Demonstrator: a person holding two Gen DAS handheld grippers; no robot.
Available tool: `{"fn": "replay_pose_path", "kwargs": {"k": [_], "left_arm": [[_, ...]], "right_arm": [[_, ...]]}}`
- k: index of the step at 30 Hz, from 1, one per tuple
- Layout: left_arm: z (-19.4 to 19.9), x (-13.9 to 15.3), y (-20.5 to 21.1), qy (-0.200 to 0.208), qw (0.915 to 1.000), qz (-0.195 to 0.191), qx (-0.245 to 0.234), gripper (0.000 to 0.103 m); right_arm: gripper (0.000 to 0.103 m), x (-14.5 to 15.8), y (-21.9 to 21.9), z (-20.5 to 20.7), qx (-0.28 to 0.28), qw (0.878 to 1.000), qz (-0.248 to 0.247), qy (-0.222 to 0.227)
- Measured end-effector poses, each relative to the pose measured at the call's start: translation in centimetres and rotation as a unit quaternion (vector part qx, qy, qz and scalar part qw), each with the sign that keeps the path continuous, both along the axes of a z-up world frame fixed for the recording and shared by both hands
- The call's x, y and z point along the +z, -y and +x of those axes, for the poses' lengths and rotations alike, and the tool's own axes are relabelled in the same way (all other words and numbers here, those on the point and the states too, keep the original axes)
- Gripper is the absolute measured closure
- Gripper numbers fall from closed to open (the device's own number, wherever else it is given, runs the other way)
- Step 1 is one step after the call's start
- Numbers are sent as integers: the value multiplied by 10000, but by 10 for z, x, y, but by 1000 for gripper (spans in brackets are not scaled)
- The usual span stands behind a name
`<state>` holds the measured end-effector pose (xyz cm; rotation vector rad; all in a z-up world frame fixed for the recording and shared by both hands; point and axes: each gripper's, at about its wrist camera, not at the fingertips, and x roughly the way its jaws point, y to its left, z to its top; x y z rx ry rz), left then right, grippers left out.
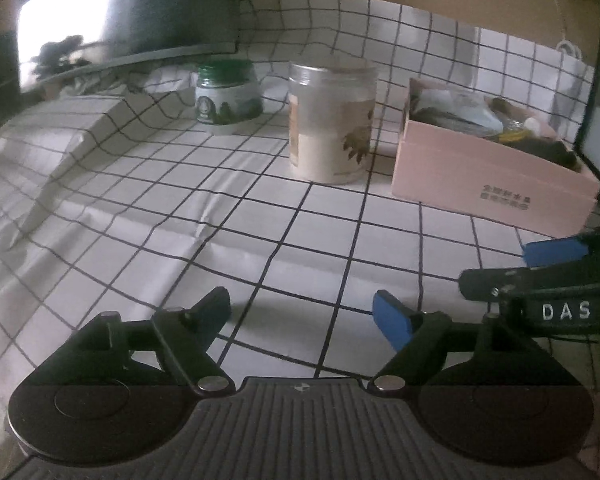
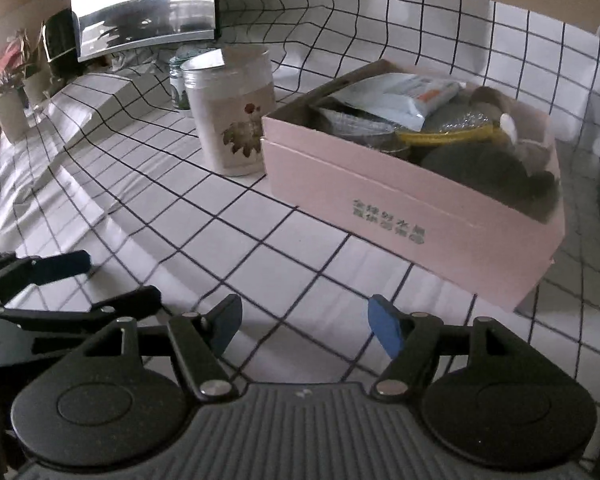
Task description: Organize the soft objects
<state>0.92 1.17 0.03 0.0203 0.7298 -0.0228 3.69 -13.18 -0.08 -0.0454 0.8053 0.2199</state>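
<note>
three containers stand on my table, which is covered by a white cloth with a black grid. nearest on the right is an open pink box with dark printed characters on its long side. it is packed: a white soft pouch with an orange patch lies across the top, a yellow-rimmed clear lid or dish sits below it, a dark round soft thing fills the near right corner, and a brown rounded thing shows at the back (i cannot tell what each one is). just left of the box, close but apart, is a tall clear jar with a leaf-and-flower label, holding pale stuff in its lower half. behind it, further left, sits a squat jar with a green lid.

my left tool is spread wide, nothing between its fingers, hanging over bare cloth. my right tool is also spread, a bit less, with nothing in it and touching nothing, its tips short of the box's near side. each tool shows in the other's view, side by side. a dark monitor stands at the back left.
</note>
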Motion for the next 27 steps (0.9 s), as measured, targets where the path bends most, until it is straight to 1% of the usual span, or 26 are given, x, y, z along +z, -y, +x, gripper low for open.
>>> {"fn": "replay_pose_path", "kwargs": {"k": [1, 3, 6, 10, 13, 19, 27], "left_arm": [[-1, 0, 1, 19, 10000, -27, 87, 19], [-4, -1, 2, 70, 9998, -8, 200, 19], [-7, -3, 3, 142, 9994, 2, 313, 19], [-9, -2, 4, 160, 9992, 6, 355, 19], [-9, -2, 4, 153, 9991, 1, 391, 19], [-9, -2, 7, 161, 9988, 28, 470, 18], [-9, -2, 6, 197, 9986, 5, 498, 18]], "right_arm": [[27, -2, 0, -1, -25, 9999, -141, 40], [11, -4, 4, -2, -220, 9995, -172, 117], [0, -13, 17, -5, -520, 9984, -100, 200], [0, -15, 23, -2, -530, 9982, -81, 275], [0, -18, 22, -4, -333, 9985, -65, 436], [0, -21, 18, -8, -388, 9968, -17, 695], [0, -20, 19, -7, -389, 9969, 0, 689]]}}
